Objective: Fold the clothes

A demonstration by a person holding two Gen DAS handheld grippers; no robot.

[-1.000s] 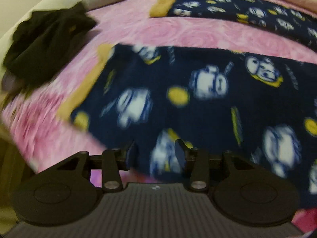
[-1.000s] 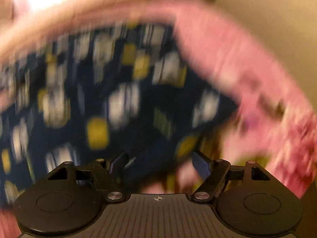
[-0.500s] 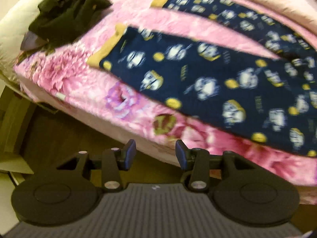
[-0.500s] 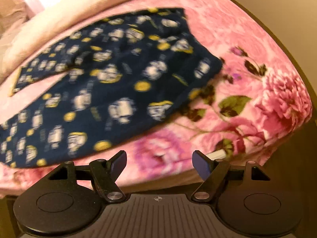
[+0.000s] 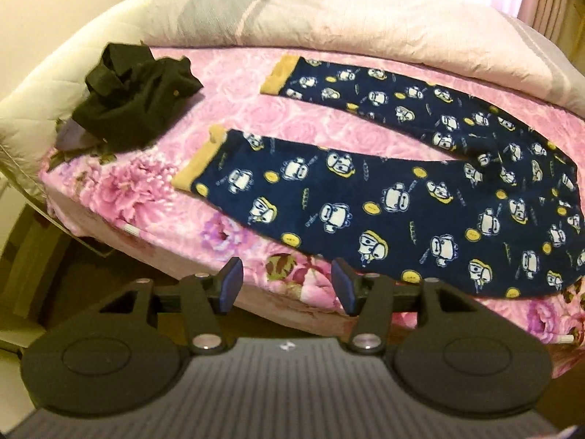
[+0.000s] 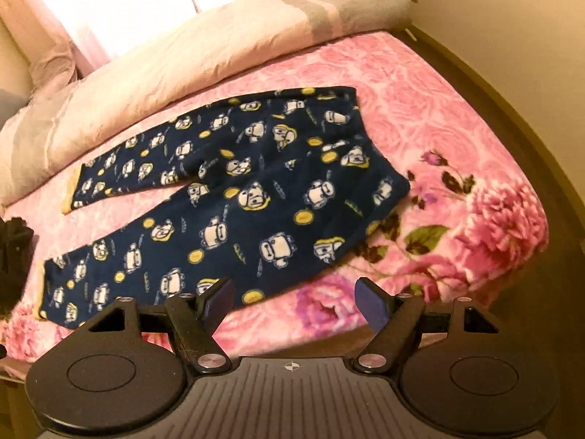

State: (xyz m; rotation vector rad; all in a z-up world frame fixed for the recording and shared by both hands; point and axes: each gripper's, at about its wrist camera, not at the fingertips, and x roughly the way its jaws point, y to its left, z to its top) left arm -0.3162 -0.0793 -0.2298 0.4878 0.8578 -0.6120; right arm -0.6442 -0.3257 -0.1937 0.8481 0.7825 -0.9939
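Observation:
Navy pyjama trousers (image 5: 402, 197) with white cartoon figures and yellow cuffs lie flat on the pink floral bed, their two legs spread apart towards the left. In the right wrist view the same trousers (image 6: 234, 197) have the waist at the right. My left gripper (image 5: 285, 285) is open and empty, held off the bed's near edge below the nearer leg. My right gripper (image 6: 292, 296) is open and empty too, just short of the bed edge near the lower leg and waist.
A crumpled black garment (image 5: 131, 102) lies on the bed's left corner, and the same black garment (image 6: 12, 256) shows at the left edge of the right wrist view. A rolled beige and grey duvet (image 5: 365, 22) runs along the far side. A wall borders the bed's right side (image 6: 512, 18).
Both grippers have pulled back from close over the trousers to beyond the bed's near edge. The trousers now lie spread out in full view. Both stay open.

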